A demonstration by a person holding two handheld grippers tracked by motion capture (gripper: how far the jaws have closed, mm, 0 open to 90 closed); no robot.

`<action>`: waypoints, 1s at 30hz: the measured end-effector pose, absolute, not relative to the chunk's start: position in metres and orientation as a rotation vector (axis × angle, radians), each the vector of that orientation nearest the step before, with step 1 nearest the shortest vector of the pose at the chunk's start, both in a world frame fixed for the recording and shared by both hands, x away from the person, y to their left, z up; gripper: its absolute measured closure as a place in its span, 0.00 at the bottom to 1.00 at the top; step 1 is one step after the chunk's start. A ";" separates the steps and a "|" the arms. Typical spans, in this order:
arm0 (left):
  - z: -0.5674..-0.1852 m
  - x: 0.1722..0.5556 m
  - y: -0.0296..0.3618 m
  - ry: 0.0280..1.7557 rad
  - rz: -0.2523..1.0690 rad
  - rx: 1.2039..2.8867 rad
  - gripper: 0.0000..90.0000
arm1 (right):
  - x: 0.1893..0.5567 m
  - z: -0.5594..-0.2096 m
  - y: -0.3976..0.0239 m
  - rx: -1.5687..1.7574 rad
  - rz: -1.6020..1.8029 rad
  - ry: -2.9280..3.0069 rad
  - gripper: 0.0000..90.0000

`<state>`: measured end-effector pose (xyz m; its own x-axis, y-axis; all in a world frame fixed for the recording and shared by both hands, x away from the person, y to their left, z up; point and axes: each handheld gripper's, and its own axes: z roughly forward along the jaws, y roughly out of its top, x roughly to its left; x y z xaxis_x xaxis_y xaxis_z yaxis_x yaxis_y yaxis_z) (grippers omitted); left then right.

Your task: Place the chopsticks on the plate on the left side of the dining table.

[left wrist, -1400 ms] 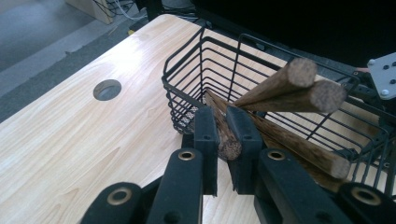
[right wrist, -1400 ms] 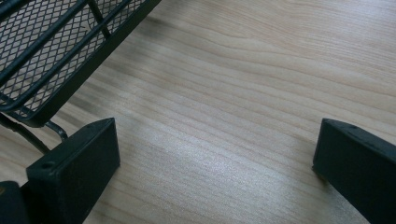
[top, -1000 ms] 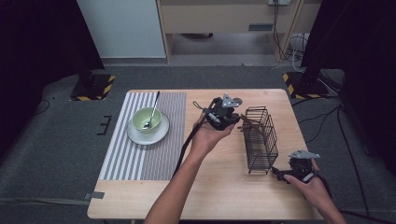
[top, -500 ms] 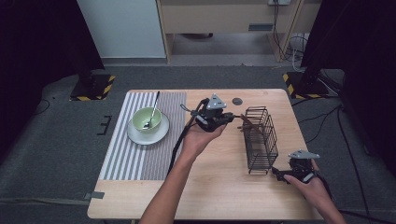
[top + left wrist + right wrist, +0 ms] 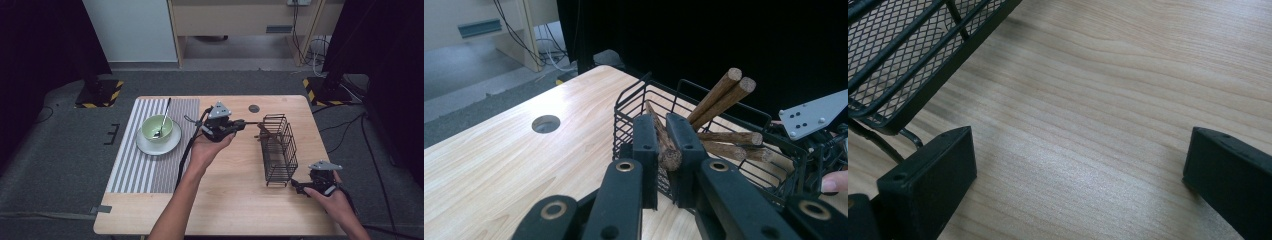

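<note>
One wooden chopstick [image 5: 663,145], clamped between the jaws of the left gripper [image 5: 663,161], its far end still inside the black wire basket [image 5: 278,150] at the table's right; further chopsticks [image 5: 724,97] remain in the basket. Change: left gripper has drawn leftward, away from the basket, so extraction appears under way. Right gripper [image 5: 1078,165], jaws apart, rests by the basket's near corner. Bowl [image 5: 157,128] with spoon [image 5: 162,121] on striped mat [image 5: 145,165], left

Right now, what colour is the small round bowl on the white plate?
The small round bowl is pale green, sitting on the white plate; the high view shows it best.
</note>
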<state>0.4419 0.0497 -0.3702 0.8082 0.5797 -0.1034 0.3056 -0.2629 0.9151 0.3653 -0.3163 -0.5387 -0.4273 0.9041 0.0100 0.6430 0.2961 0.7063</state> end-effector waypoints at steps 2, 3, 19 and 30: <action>-0.371 0.442 0.053 0.672 0.296 1.854 0.93 | 0.365 -0.539 -0.316 1.386 0.909 2.179 0.01; -0.371 0.441 0.055 0.673 0.290 1.843 0.93 | 0.365 -0.539 -0.316 1.387 0.909 2.179 0.01; -0.370 0.440 0.066 0.643 0.233 1.703 0.93 | 0.365 -0.539 -0.316 1.385 0.909 2.179 0.01; -0.371 0.442 0.074 0.687 0.266 1.620 0.93 | 0.365 -0.539 -0.316 1.386 0.909 2.179 0.01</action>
